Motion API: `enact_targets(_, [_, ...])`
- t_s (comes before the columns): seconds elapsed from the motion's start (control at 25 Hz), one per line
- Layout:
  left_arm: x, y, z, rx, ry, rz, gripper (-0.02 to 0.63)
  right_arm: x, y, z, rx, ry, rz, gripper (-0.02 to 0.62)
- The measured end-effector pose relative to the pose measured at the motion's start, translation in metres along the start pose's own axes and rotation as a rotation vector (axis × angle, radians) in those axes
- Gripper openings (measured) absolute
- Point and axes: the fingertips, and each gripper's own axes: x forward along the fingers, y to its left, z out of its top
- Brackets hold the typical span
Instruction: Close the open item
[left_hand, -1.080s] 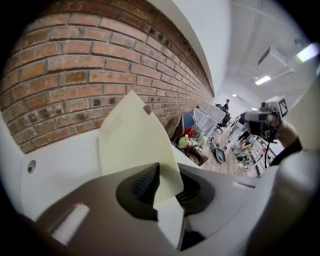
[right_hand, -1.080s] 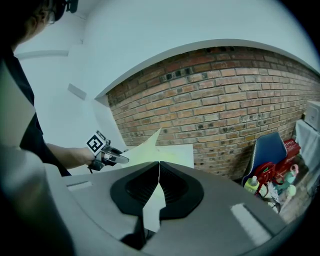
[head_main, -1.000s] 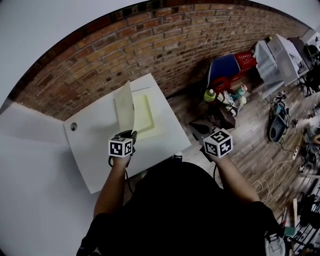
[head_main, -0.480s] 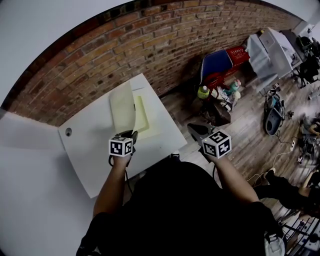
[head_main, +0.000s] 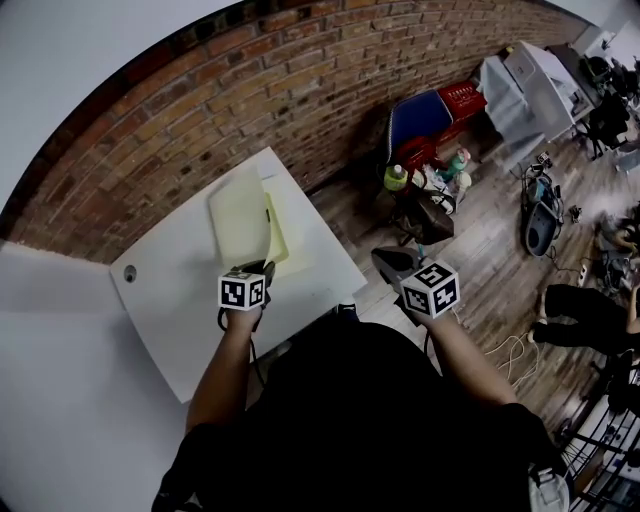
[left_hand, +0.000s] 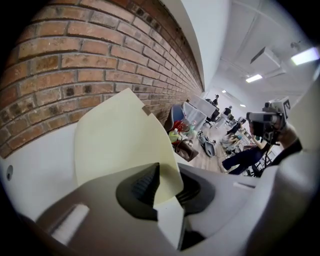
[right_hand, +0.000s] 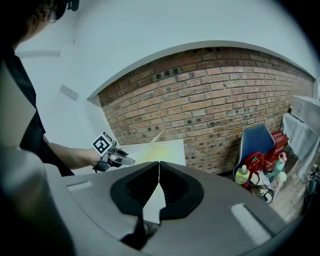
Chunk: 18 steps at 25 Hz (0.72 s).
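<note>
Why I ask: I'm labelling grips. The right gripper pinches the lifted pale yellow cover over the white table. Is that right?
Not quite. It is the left gripper that pinches the lifted pale yellow cover over the white table, as the left gripper view shows. The right gripper has its jaws together on nothing, away from the cover.

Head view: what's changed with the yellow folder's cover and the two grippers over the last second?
The folder cover, pinched in the left gripper, has swung from nearly edge-on to showing its broad face. It now hides more of the lower half, so it looks to be coming down over it. Nothing was let go. The right gripper stays shut and empty, off the white table.
</note>
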Motion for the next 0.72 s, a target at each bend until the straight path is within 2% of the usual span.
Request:
enact_targets(0.44, [0.034, -0.008, -0.001, 0.022, 0.069, -0.016, 0.055, -0.001, -0.004, -0.016, 0.020, 0.023, -0.002, 0.006])
enact_targets(0.72, [0.056, -0.010, -0.008, 0.039, 0.147, -0.014, 0.058, 0.002, -0.009, -0.022, 0.026, 0.045, -0.003, 0.006])
